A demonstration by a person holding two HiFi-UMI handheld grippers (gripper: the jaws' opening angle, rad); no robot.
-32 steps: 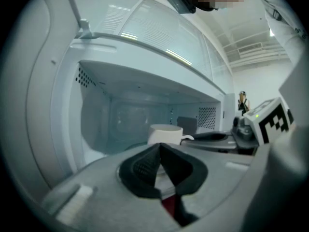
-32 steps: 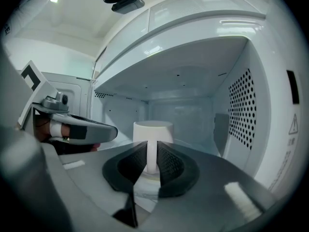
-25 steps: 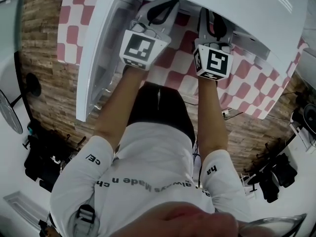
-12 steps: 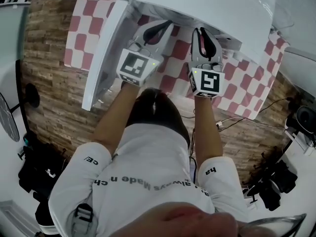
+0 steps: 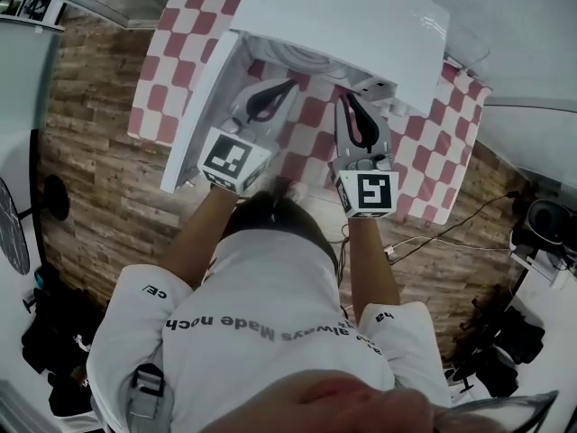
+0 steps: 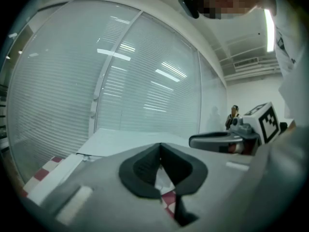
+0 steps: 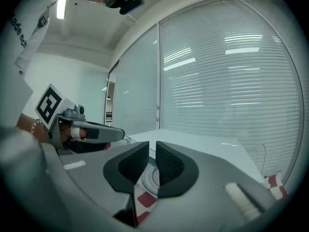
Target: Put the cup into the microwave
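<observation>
Wood planks, brown: floor (image 5: 90, 179) around the table in the head view. Glass wall with slatted blinds (image 6: 120, 81) behind the table in both gripper views. Red-and-white checked cloth (image 5: 433, 152) over the tabletop. Bears the white microwave (image 5: 361, 16), seen from above, door (image 5: 200, 115) standing open at the left. Nearest the camera, white lettered shirt (image 5: 252, 332) of the person, both bare forearms reaching toward the oven's mouth.

Left gripper (image 5: 288, 86): over the cloth, just beside the open door, pointing at the mouth; left cube (image 5: 230, 159) at its rear. Dark pads (image 6: 142, 166) meeting at the tips, nothing between them; checked cloth showing through the opening lower down.

Right gripper (image 5: 348, 99): near the left one but apart from it, also over the cloth before the microwave; right cube (image 5: 368, 192) at its rear. Its pads (image 7: 169, 170) all but together, a thin slit left, nothing gripped.

Cup: in neither gripper, and not made out with certainty in any view. Pale ringed round form (image 7: 151, 178) visible through the right slit, beyond the jaws, above the red squares; cannot tell whether cup or oven fitting. White curved edges (image 5: 297, 59) inside the mouth, under the oven's top, likewise unresolved.
</observation>
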